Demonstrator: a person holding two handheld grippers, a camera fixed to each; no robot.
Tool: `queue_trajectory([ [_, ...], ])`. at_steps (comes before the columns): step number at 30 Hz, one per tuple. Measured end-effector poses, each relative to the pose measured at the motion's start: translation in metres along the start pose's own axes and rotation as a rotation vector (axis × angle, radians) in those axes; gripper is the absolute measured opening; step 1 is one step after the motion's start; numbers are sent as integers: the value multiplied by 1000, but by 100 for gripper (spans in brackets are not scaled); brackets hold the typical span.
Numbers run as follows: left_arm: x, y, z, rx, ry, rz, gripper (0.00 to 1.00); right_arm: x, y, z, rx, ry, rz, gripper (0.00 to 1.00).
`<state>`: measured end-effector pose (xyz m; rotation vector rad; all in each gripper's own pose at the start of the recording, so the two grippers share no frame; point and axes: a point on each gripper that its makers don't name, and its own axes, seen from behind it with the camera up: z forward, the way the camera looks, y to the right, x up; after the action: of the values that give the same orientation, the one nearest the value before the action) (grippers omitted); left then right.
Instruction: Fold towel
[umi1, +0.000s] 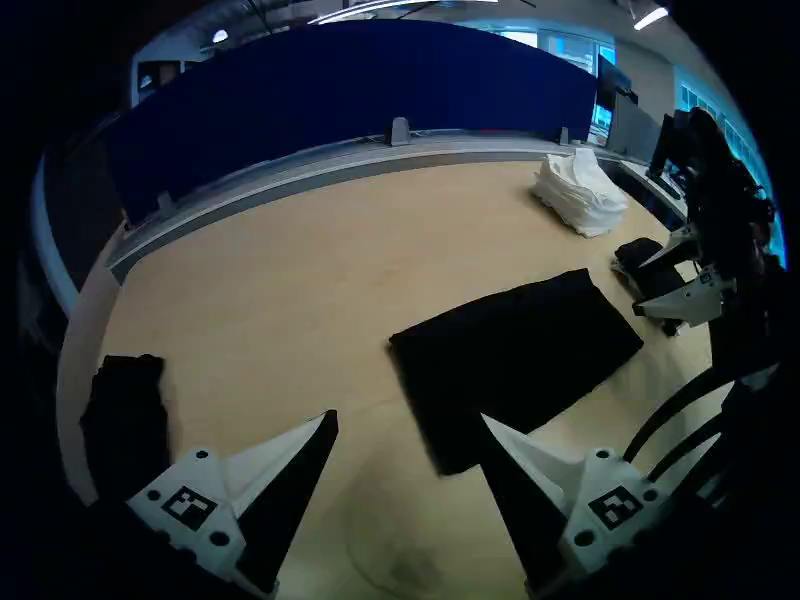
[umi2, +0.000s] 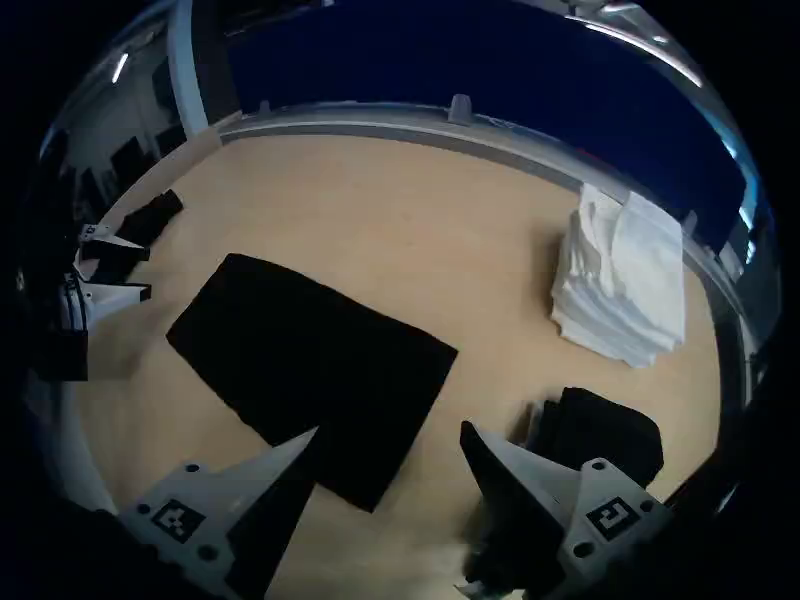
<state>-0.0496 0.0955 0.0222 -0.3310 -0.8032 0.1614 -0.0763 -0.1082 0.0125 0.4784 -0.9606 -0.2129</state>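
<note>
A black towel (umi1: 515, 355) lies flat on the light wooden table (umi1: 300, 270), spread as a rectangle. My left gripper (umi1: 408, 420) hovers open above the table at the towel's near corner, with nothing between its fingers. In the same view the right gripper (umi1: 642, 287) is open beside the towel's far right end. In the right gripper view the black towel (umi2: 310, 365) lies just ahead of my open right gripper (umi2: 390, 432), whose left finger (umi2: 270, 470) overlaps the towel's near edge. The left gripper (umi2: 148, 270) stands open past the towel's far left corner.
A stack of folded white towels (umi1: 580, 190) (umi2: 620, 280) sits near the blue partition (umi1: 350, 90). A folded black pile (umi2: 600, 430) lies by my right gripper. Another black cloth (umi1: 125, 420) (umi2: 150, 215) lies at the table's left end.
</note>
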Motion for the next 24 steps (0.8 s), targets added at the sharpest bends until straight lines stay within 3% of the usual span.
queue_trajectory([
  [12, -28, -24, -46, 98, 37, -116, 96, -29, -13, -7, 48, -49, -48, 100],
  [17, -46, -28, -61, 119, 38, -163, 96, -39, -22, -9, 73, -71, -86, 100],
  [24, -71, -34, -79, 154, 33, -182, 96, -51, -29, -9, 84, -95, -126, 100],
])
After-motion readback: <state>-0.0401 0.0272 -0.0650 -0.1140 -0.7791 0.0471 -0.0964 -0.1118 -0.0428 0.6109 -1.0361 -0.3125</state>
